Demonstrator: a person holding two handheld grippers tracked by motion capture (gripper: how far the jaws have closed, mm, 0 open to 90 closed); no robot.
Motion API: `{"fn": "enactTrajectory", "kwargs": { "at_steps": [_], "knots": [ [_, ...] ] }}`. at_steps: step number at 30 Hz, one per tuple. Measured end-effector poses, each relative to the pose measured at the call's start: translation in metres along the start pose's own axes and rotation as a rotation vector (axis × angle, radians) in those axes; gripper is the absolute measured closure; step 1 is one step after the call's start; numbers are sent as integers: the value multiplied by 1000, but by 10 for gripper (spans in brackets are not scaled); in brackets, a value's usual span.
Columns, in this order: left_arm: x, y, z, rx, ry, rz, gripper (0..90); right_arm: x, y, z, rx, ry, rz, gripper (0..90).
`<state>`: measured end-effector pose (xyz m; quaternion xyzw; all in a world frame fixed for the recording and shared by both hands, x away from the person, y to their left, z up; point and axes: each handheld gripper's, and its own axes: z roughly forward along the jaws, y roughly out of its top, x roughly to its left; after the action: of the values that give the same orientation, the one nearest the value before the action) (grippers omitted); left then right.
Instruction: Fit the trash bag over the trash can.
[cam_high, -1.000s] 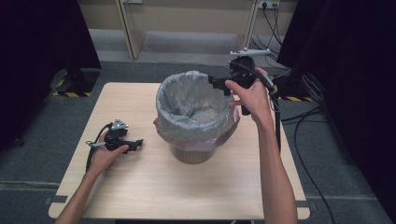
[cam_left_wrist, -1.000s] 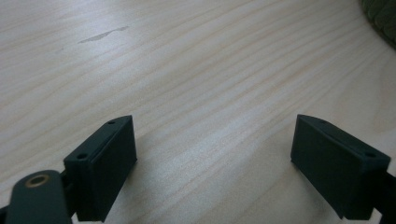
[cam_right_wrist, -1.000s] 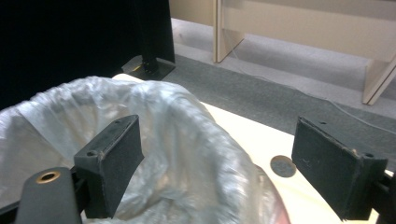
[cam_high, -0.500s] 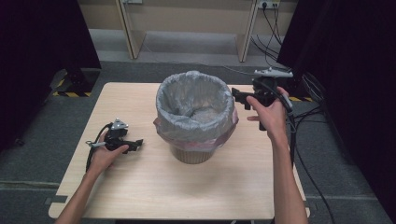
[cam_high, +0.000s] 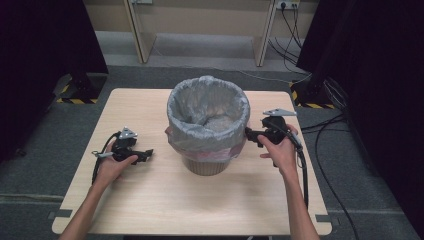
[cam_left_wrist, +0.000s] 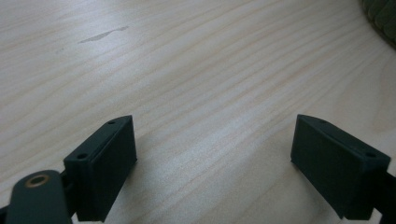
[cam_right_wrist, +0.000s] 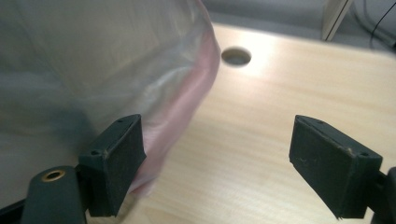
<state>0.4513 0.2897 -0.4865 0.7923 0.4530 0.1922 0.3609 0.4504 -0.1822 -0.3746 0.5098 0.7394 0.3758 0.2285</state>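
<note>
A round bin (cam_high: 205, 164) lined with a grey plastic bag (cam_high: 207, 107) stands in the middle of the wooden table (cam_high: 150, 200). A pink liner edge (cam_right_wrist: 194, 98) shows under the grey bag. My left gripper (cam_high: 146, 154) rests on the table to the left of the bin, and in the left gripper view its jaws (cam_left_wrist: 212, 140) stand open over bare wood. My right gripper (cam_high: 249, 135) is held at the bin's right side, pointing at it. It is open, with its left fingertip (cam_right_wrist: 116, 163) right by the bag (cam_right_wrist: 93, 70) and nothing between the jaws.
A round cable hole (cam_right_wrist: 236, 56) is cut in the tabletop beyond the bin. Cables (cam_high: 325, 125) lie on the floor to the right of the table. Black curtains hang on both sides, and striped stand bases (cam_high: 75, 99) sit off the far corners.
My right hand has come down from above the bin's right rim to the bin's right side, low near the table. The left hand has stayed put.
</note>
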Motion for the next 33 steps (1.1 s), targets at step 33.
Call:
{"fn": "enactTrajectory", "kwargs": {
  "at_steps": [33],
  "knots": [
    [0,0,0,0,0,1,131,-41,-66,39,107,-80,13,194]
  ]
}}
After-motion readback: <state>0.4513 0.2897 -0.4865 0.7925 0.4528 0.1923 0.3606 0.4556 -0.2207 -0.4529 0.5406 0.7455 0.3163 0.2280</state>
